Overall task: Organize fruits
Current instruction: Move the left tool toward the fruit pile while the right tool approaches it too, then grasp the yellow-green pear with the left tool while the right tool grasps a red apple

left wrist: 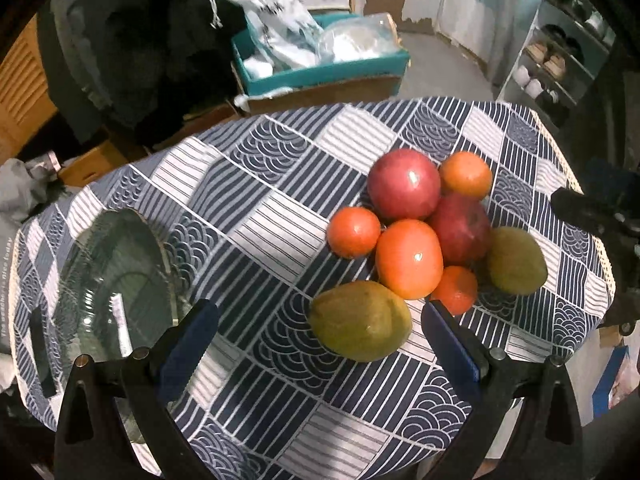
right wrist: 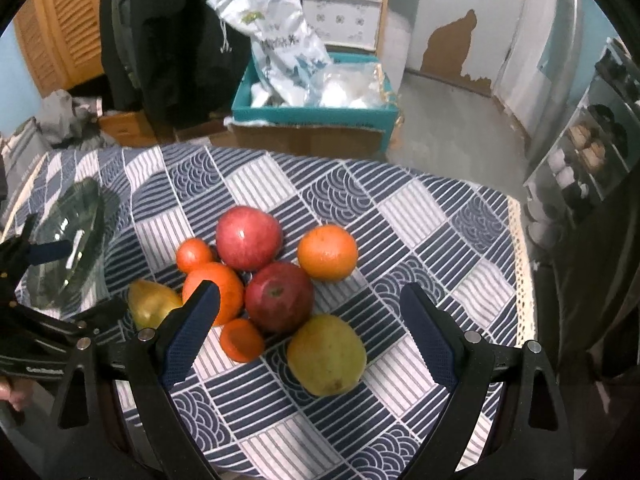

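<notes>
A heap of fruit lies on the blue patterned tablecloth (left wrist: 256,208): two red apples (left wrist: 403,184) (right wrist: 249,237), several oranges (left wrist: 409,258) (right wrist: 327,253) and two green-yellow pears (left wrist: 360,320) (right wrist: 326,354). A clear glass bowl (left wrist: 108,280) (right wrist: 68,236) stands empty at the table's left. My left gripper (left wrist: 320,344) is open, with the near pear between its fingers, not touching. My right gripper (right wrist: 310,332) is open over the near fruit, holding nothing. The left gripper also shows at the left edge of the right wrist view (right wrist: 44,252).
Beyond the table's far edge stands a teal box (left wrist: 320,68) (right wrist: 312,112) with white bags on cardboard cartons. A shoe rack (left wrist: 560,60) (right wrist: 588,152) stands at the right. Dark clothing hangs at the back left. The table's lace edge (right wrist: 520,264) is close on the right.
</notes>
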A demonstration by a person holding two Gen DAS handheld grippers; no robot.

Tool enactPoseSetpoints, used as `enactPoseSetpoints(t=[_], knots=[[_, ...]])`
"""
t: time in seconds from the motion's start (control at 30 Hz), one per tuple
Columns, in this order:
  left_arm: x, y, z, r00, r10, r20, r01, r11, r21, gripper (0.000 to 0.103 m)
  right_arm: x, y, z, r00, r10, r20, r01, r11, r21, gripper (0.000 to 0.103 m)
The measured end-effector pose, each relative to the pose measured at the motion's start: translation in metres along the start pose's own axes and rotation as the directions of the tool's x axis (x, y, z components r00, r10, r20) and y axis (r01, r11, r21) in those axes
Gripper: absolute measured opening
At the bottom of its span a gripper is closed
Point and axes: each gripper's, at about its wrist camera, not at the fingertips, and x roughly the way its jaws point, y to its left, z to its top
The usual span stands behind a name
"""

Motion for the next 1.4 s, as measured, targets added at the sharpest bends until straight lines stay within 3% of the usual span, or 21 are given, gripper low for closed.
enactPoseSetpoints(t=[0.23, 0.5, 0.8, 1.0, 1.17, 1.4], knots=[[0.027, -0.015, -0.004, 0.999, 0.009, -0.045, -0.007, 0.999, 0.039, 0.102, 0.036, -0.004, -0.011, 0.994, 0.033, -0.104, -0.031, 0.999, 0.02, 0.091], [0.049, -0.017, -0.006, 0.995, -0.016, -0.101, 0.019, 0.999, 0.038, 0.102, 0.081, -0.012, -0.014, 0.972, 0.114, -0.207, -0.098, 0.991, 0.085, 0.088], [0.063, -0.019, -0.006, 0.99, -0.04, -0.138, 0.044, 0.999, 0.026, 0.102, 0.107, -0.002, -0.01, 0.957, 0.131, -0.258, -0.121, 0.991, 0.052, 0.086], [0.072, -0.014, -0.006, 0.982, -0.101, -0.159, 0.099, 0.995, -0.017, 0.096, 0.117, 0.005, -0.006, 0.95, 0.124, -0.286, -0.125, 0.992, 0.016, 0.082], [0.078, -0.014, -0.01, 0.962, -0.19, -0.194, 0.18, 0.981, -0.07, 0.079, 0.125, 0.014, -0.004, 0.946, 0.119, -0.301, -0.128, 0.992, -0.009, 0.079], [0.08, -0.018, -0.01, 0.957, -0.209, -0.2, 0.2, 0.978, -0.068, 0.077, 0.13, 0.01, -0.002, 0.94, 0.148, -0.307, -0.151, 0.988, 0.015, 0.077]])
